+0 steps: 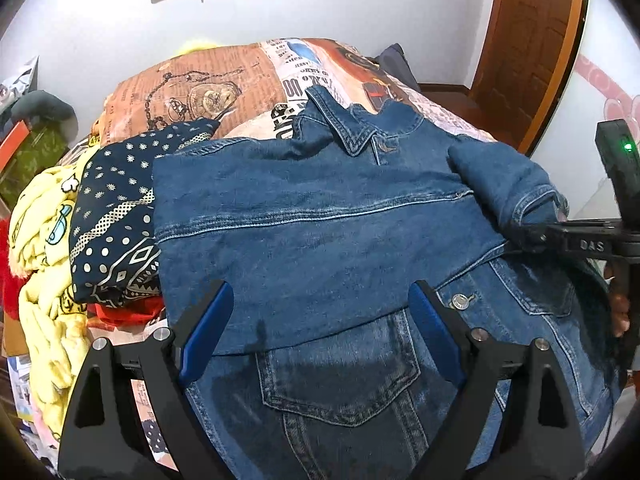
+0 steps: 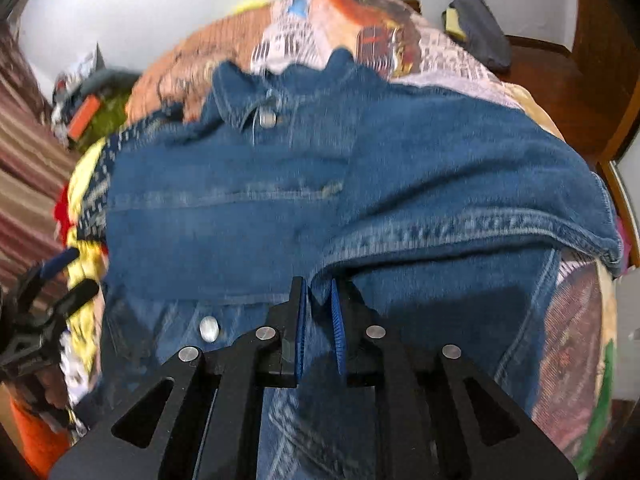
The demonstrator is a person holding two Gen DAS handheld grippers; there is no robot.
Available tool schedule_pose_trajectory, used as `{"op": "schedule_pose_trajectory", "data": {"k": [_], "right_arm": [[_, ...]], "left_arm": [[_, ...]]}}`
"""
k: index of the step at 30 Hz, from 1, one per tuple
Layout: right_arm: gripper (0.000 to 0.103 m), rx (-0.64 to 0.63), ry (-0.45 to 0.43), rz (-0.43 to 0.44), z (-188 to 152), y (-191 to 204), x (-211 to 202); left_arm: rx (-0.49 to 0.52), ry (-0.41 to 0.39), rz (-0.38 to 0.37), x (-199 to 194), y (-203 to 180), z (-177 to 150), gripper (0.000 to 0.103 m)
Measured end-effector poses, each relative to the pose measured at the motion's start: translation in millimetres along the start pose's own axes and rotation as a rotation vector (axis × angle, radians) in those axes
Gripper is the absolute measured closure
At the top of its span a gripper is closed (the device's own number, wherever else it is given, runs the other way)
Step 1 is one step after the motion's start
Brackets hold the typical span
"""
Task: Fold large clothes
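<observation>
My right gripper (image 2: 319, 286): jaws nearly together, a fold of the denim jacket (image 2: 320, 184) between the blue pads; whether they still pinch it, I cannot tell. My left gripper (image 1: 322, 300): jaws released, spread wide, hovering over the jacket's folded panel, nothing held. The jacket lies across the bed (image 1: 240, 76), collar toward twelve o'clock, right sleeve folded in at two o'clock. In the left view, my right gripper enters at three o'clock, at the sleeve's edge. A navy patterned cloth (image 1: 116, 216) touches the jacket at nine o'clock; a yellow garment (image 1: 44, 240) beyond it.
</observation>
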State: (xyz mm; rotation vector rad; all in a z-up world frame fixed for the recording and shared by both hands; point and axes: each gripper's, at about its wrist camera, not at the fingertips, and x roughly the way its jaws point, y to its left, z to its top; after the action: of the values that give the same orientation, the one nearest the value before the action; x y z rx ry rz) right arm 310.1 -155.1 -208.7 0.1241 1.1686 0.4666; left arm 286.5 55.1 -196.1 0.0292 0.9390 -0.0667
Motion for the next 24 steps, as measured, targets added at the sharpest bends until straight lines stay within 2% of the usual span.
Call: {"op": "schedule_pose_trajectory", "data": {"k": [2, 4, 7, 10, 13, 15, 20, 24], "right_arm": [[0.065, -0.023, 0.017, 0.013, -7, 3, -9], [0.048, -0.039, 0.004, 0.016, -11, 4, -20], [0.043, -0.046, -0.068, -0.001, -14, 0, -44], [0.032, 0.016, -0.15, -0.014, -13, -18, -67], [0.03, 0.125, -0.232, -0.026, -15, -50, -88], [0.03, 0.207, -0.245, -0.038, -16, -75, -92], [0.03, 0.417, -0.208, -0.036, -25, -133, -74], [0.03, 0.546, -0.183, 0.018, -28, -163, -52]], "left_arm": [[0.008, -0.001, 0.002, 1, -4, 0, 0.014], [0.015, -0.005, -0.003, 1, -7, 3, 0.014], [0.025, -0.012, -0.015, 1, -14, 7, 0.014], [0.039, -0.021, -0.024, 0, -22, 12, 0.014], [0.048, -0.026, -0.037, 2, -31, 17, 0.014], [0.051, -0.023, -0.05, 5, -37, 20, 0.014], [0.066, -0.009, -0.066, 15, -51, 26, 0.014], [0.08, 0.007, -0.069, 23, -59, 27, 0.014]]}}
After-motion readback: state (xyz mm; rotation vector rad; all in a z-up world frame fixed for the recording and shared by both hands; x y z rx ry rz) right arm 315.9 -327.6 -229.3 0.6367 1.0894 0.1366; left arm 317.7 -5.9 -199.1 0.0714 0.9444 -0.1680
